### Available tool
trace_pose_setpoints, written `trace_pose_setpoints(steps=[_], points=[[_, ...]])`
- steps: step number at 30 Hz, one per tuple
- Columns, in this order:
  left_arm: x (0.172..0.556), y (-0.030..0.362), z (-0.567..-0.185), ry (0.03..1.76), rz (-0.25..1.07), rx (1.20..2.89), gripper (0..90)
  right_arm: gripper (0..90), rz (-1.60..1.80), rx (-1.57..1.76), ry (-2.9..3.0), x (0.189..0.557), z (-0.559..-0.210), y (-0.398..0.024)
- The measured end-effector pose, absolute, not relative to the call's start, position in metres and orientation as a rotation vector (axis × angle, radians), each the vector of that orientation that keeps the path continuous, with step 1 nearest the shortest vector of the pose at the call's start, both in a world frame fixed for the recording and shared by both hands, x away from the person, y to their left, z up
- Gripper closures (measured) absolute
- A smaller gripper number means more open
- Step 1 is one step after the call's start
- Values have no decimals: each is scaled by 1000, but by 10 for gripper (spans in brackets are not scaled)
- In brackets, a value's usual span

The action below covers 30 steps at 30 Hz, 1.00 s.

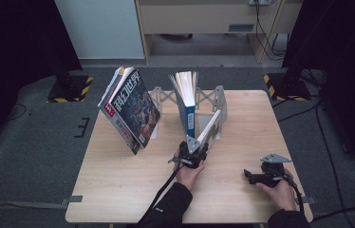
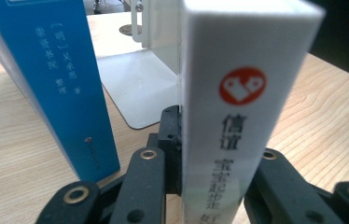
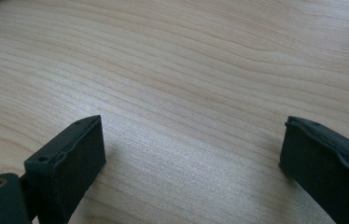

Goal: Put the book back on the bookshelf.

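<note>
the left gripper (image 1: 195,151) sits near the middle of the table (image 1: 118,180), a little toward six o'clock from the white metal bookend rack (image 1: 219,97), and its two black jaws are clamped on the lower end of a white book (image 1: 210,127). in the high view that book slants up from the jaws toward one o'clock, its upper end resting against the rack's upright plate. in the left gripper view the white book (image 2: 238,116) stands spine-on between the jaws, a red round mark with a white heart shape high on the spine and dark characters running down below it; the jaws press on both sides of it. at nine o'clock of it in that view stands a blue book (image 2: 56,79), its spine bearing pale characters, close by but apart from the white one, with the rack's pale base plate (image 2: 135,88) lying on the wood between them. in the high view the blue book (image 1: 189,102) stands upright in the rack, pages fanned at the top, at eleven o'clock from the left gripper. a magazine (image 1: 130,108) with a colourful cover leans tilted at the rack's other end, at ten o'clock from the gripper and well apart from it. the right gripper (image 1: 256,176) rests low on the table at about four o'clock from the left one, held in the person's right hand (image 1: 280,192). in the right gripper view its jaws stand wide apart over bare wood (image 3: 186,93).
</note>
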<state>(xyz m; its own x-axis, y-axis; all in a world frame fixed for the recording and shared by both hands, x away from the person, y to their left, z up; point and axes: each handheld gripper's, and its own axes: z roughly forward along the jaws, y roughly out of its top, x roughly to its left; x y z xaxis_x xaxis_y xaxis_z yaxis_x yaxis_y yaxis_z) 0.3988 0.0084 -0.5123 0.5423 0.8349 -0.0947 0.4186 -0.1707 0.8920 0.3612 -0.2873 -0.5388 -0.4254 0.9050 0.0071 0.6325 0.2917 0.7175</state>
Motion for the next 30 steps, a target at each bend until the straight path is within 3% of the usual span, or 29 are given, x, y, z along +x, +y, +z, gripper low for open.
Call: trace_pose_setpoints(steps=[8, 15, 23, 30], points=[[398, 9, -517, 1006, 527, 1801, 720, 69, 922, 1379, 2164, 361, -539, -287], [380, 20, -519, 943, 509, 1792, 631, 69, 921, 1379, 2165, 361, -539, -287], [370, 30, -512, 952, 481, 1769, 697, 68, 921, 1380, 2164, 361, -539, -287], [377, 22, -510, 967, 466, 1772, 699, 68, 921, 1380, 2164, 361, -539, -287]])
